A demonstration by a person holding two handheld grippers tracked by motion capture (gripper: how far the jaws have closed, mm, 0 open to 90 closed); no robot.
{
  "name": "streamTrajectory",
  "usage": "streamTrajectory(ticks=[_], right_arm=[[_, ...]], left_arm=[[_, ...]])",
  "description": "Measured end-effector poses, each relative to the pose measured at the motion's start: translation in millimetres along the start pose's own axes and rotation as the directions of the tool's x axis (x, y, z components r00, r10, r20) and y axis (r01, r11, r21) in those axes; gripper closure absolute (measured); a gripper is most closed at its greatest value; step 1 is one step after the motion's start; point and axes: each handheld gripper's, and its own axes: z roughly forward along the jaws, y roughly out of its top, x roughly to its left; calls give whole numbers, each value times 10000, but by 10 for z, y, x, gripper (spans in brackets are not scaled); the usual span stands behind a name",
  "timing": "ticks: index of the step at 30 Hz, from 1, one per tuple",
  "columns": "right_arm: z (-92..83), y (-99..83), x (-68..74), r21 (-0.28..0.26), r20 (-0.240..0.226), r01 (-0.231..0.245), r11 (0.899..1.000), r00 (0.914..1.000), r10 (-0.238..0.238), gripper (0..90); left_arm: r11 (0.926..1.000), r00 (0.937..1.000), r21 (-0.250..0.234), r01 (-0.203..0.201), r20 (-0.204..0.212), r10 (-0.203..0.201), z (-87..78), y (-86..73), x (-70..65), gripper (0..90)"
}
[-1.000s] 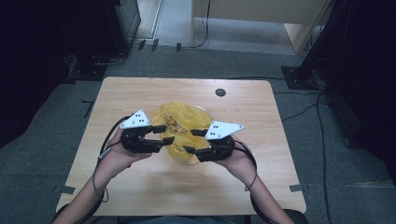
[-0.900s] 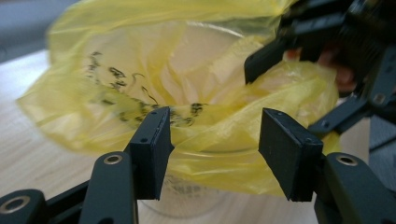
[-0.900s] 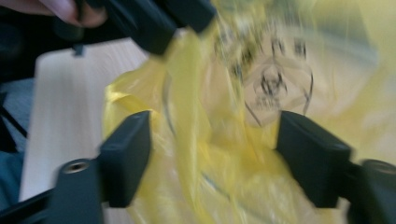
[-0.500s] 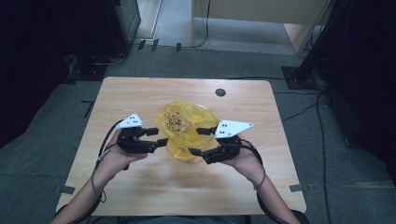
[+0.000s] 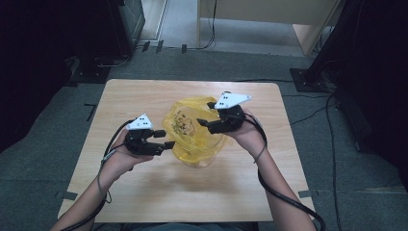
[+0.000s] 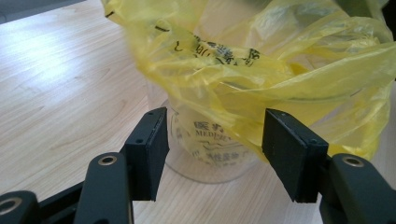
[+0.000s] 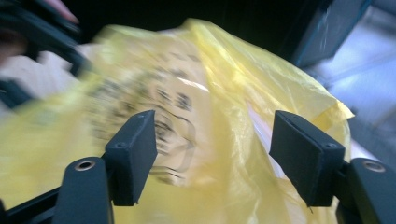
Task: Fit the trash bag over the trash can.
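Note:
A yellow plastic bag (image 5: 192,132) with black print lies bunched over a clear measuring cup (image 6: 205,149) at the middle of the wooden table (image 5: 144,96). The bag (image 6: 261,70) drapes the cup's top; the cup's printed lower wall shows under it. My left gripper (image 5: 166,138) is open at the bag's left side, its jaws framing the cup from a short way off (image 6: 212,158). My right gripper (image 5: 204,114) is open above the bag's right side, raised off the table, jaws apart with the bag (image 7: 187,116) in front of them and nothing pinched (image 7: 212,154).
Dark equipment cases (image 5: 120,24) and a wooden cabinet (image 5: 269,14) stand beyond the table's far edge on grey carpet. Cables (image 5: 298,197) trail from both grippers toward the near edge. Bare table lies in front of the bag.
Both grippers have let go of the bag and opened. The left one drew back to the left; the right one rose and moved toward the far right side.

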Motion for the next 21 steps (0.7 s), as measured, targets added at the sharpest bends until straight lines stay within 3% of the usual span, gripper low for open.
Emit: streamTrajectory(ticks=[5, 9, 11, 14, 16, 18, 19, 21], right_arm=[[215, -135, -289, 433, 154, -860, 9954, 9962, 854, 299], [319, -229, -407, 805, -544, -1984, 9768, 9776, 2031, 289], [331, -231, -416, 1022, -592, -2220, 9697, 9717, 2286, 286], [355, -216, -388, 1528, -654, -2297, 9612, 9681, 2418, 278], [381, -214, -363, 1741, -668, -2316, 9571, 9669, 2461, 279], [404, -218, -329, 1860, -546, -2292, 9554, 9685, 2430, 282], [416, -225, -314, 1915, -594, -2371, 9524, 9658, 2524, 283], [432, -244, -288, 2042, -680, -2398, 9491, 9637, 2581, 283]], left_arm=[[10000, 9995, -32, 64, 296, -63, 22, -9, 63, 409], [9994, 9979, -226, -247, 598, 260, -108, 33, 92, 414], [9977, 9958, -528, -424, 786, 465, -251, 105, 102, 419], [9882, 9939, -1277, -848, 593, 930, -383, 329, 56, 422], [9843, 9917, -1233, -1260, 115, 1284, -314, 507, -10, 419], [9816, 9870, -1049, -1598, -318, 1573, -140, 643, -50, 417], [9817, 9855, -882, -1689, -326, 1667, -33, 684, -37, 420], [9815, 9790, -174, -1907, -766, 1889, 168, 721, 51, 435]])
